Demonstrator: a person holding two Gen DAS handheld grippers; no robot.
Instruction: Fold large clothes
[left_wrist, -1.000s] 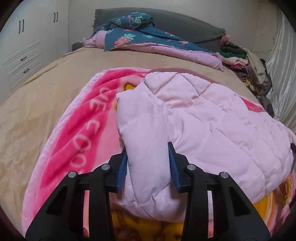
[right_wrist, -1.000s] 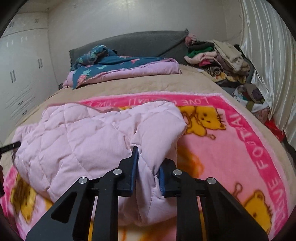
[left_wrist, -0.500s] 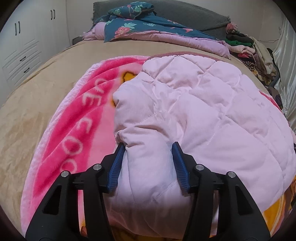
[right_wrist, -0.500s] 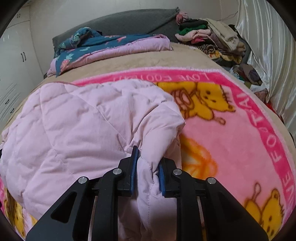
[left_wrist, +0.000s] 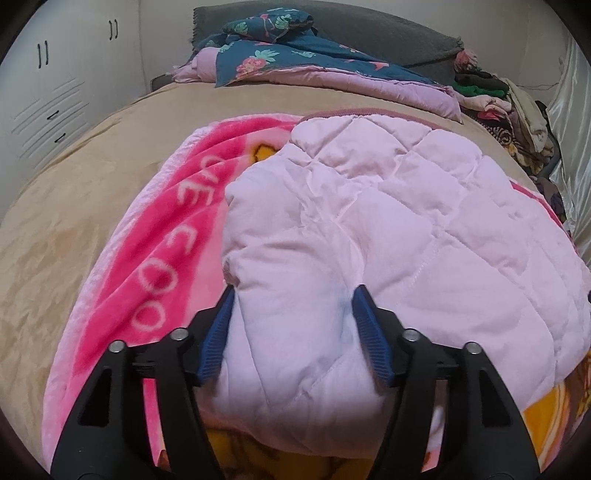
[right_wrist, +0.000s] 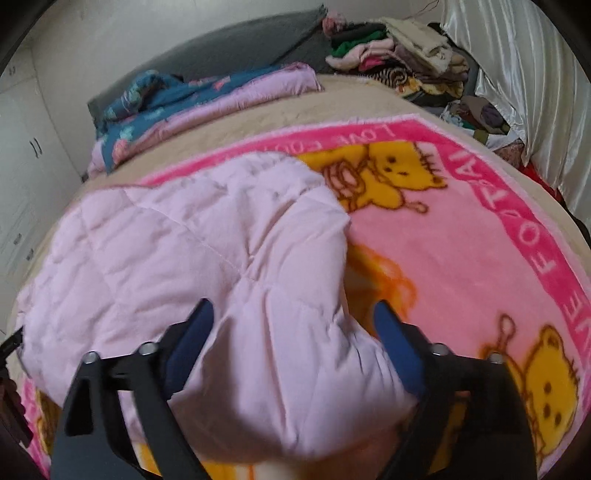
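Pink quilted jacket (left_wrist: 388, 221) lies crosswise — seemingly hem far — between parted jaws.

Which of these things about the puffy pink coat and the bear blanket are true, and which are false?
1. The right hand-held gripper is clamped tight on the quilted pink jacket. False: its jaws stand wide open around the fabric.
2. The jacket lies on a pink blanket with yellow bears. True.
3. The left hand-held gripper is open, with a fold of the jacket between its blue pads. True.
4. The pile of clothes sits on top of the jacket. False: it is far back, beside the head of the bed.
5. A dark blue floral quilt lies at the head of the bed. True.
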